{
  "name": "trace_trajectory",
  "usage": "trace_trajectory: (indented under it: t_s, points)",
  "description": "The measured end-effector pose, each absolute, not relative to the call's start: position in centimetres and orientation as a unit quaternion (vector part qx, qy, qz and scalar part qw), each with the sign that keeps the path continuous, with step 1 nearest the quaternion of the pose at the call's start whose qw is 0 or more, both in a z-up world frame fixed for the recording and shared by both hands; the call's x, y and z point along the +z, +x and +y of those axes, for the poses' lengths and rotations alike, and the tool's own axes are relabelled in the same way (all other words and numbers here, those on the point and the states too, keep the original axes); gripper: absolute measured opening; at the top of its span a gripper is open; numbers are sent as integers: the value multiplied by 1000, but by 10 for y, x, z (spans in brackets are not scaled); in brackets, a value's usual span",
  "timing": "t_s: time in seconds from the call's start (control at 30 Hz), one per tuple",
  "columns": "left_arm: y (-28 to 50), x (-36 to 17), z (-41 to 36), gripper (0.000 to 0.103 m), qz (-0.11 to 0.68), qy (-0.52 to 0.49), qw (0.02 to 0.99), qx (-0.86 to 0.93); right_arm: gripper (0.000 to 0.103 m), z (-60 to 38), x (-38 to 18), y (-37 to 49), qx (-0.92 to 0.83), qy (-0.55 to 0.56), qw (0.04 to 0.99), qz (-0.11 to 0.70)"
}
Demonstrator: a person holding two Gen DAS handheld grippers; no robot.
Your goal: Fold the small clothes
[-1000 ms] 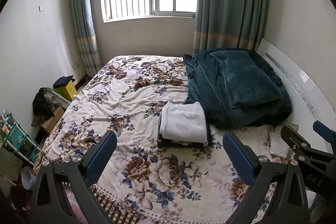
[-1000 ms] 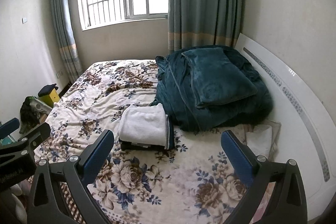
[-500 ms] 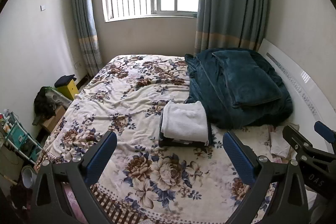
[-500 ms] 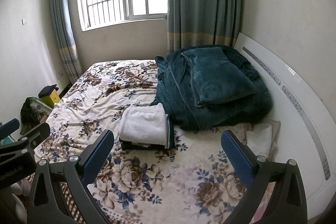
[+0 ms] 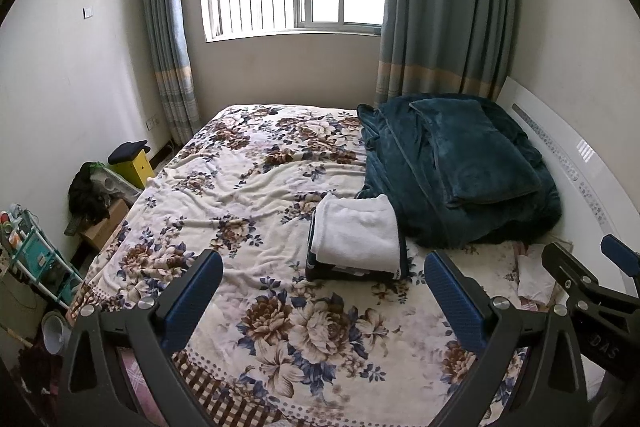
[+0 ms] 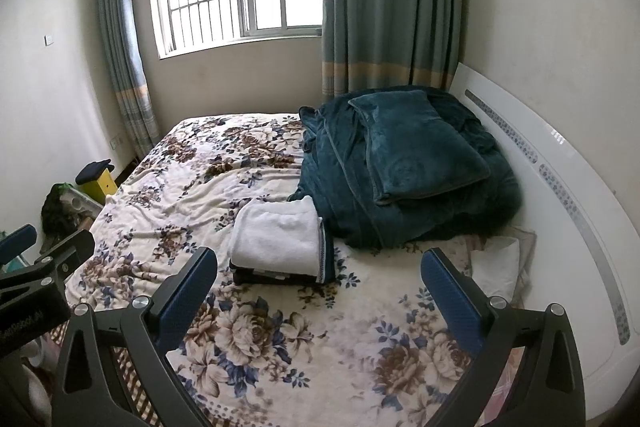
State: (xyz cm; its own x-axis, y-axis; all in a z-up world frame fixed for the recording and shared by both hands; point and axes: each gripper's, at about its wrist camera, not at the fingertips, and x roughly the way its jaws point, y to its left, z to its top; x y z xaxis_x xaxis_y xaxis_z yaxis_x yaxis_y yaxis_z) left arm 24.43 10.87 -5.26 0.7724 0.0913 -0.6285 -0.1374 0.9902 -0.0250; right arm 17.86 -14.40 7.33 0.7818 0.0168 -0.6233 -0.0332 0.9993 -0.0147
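A folded white garment (image 5: 356,233) lies on top of a small stack of dark folded clothes (image 5: 352,273) on the floral bed cover (image 5: 240,195). It also shows in the right wrist view (image 6: 278,237). My left gripper (image 5: 324,293) is open and empty, held above the bed's near edge, short of the stack. My right gripper (image 6: 320,291) is open and empty too, at about the same distance from the stack. Each gripper shows at the edge of the other's view.
A heap of dark teal blankets (image 5: 460,171) lies right of the stack, against the white headboard (image 5: 560,155). A white cloth (image 6: 496,263) lies by the headboard. Boxes, a yellow stool (image 5: 130,163) and a rack (image 5: 32,255) stand on the floor left of the bed.
Both views have shifted only slightly; the grippers stay open and the stack has not moved.
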Motion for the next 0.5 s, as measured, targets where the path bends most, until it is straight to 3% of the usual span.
trace_trajectory:
  t_s: [0.5]
  points:
    - [243,-52,108,103,332,-37,940,70,103,-142,74,176,14,-11,943,331]
